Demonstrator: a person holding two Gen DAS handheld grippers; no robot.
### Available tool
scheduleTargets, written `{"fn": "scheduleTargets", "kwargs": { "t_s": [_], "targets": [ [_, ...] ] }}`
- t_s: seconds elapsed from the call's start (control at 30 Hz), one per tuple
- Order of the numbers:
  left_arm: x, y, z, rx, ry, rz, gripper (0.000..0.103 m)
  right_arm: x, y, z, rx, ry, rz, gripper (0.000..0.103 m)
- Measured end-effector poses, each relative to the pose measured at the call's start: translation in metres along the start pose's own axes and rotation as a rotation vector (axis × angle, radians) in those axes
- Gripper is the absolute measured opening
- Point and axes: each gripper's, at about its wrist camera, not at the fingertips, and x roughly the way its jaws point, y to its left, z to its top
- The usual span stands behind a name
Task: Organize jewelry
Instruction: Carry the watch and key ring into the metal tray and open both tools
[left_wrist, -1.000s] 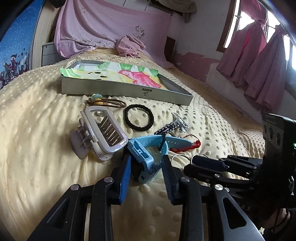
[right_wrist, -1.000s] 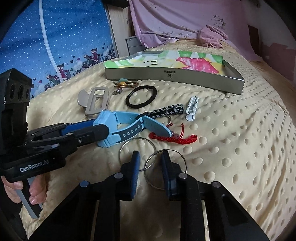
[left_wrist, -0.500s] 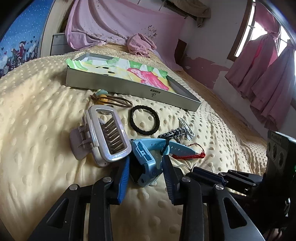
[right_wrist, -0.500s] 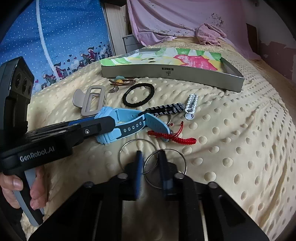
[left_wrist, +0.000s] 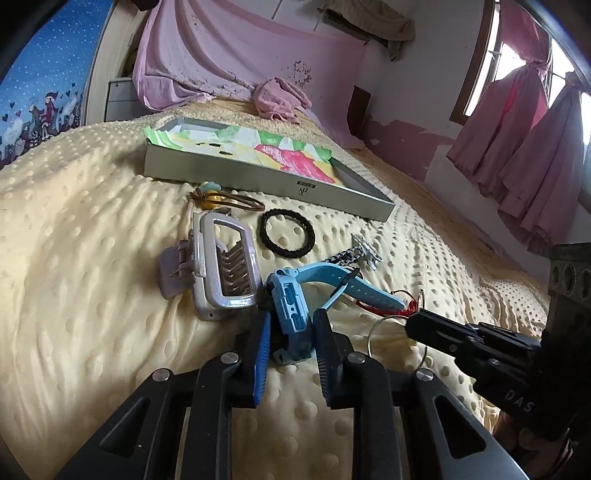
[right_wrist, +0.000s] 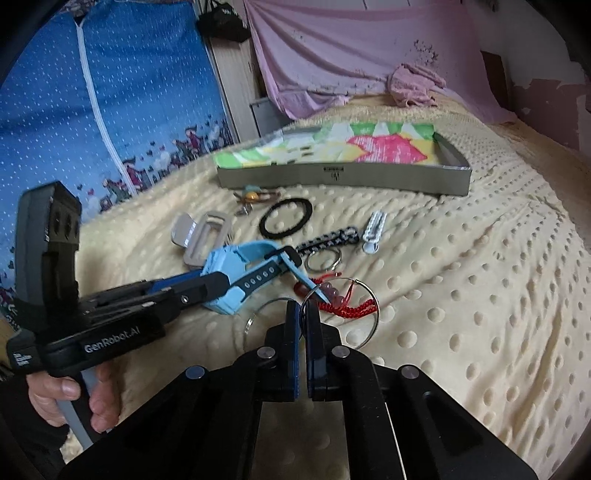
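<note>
Left hand-held gripper (left_wrist: 291, 345) is closing around the blue watch (left_wrist: 291, 314) body on the bed (left_wrist: 92, 258), pads not yet clearly pressing; right hand-held gripper (right_wrist: 303, 314) is pinched together on a thin wire hoop (right_wrist: 360, 314). Best to seat both grips fully, then lift straight so the red cord (right_wrist: 343, 308) doesn't snag, and carry to the tray (right_wrist: 369, 175)

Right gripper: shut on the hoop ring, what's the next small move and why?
Probably a short straight lift. The right gripper is shut on the large wire ring, which already tilts off the bedspread, but the red cord bracelet lies across it and may snag. Then carry it to the lined tray. The left gripper is closing around the blue watch.
</note>
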Motion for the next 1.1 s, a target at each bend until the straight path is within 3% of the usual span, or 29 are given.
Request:
{"fn": "scheduleTargets", "kwargs": {
  "t_s": [0.47,0.73,0.93,1.1],
  "targets": [
    [-0.019,-0.023,-0.002,0.022,-0.046,-0.015,0.02,-0.06,-0.006,-0.002,-0.003,-0.121,-0.02,0.003],
    [-0.022,-0.037,0.02,0.053,-0.085,-0.016,0.02,-0.084,-0.023,0.014,0.029,-0.215,-0.055,0.003],
    [-0.02,-0.035,0.053,0.044,-0.14,0.012,0.02,-0.076,-0.027,0.032,0.032,-0.255,-0.076,0.003],
    [-0.006,-0.023,0.094,0.015,-0.191,0.043,0.02,-0.041,-0.035,0.08,0.02,-0.258,-0.055,0.003]
  ]
}}
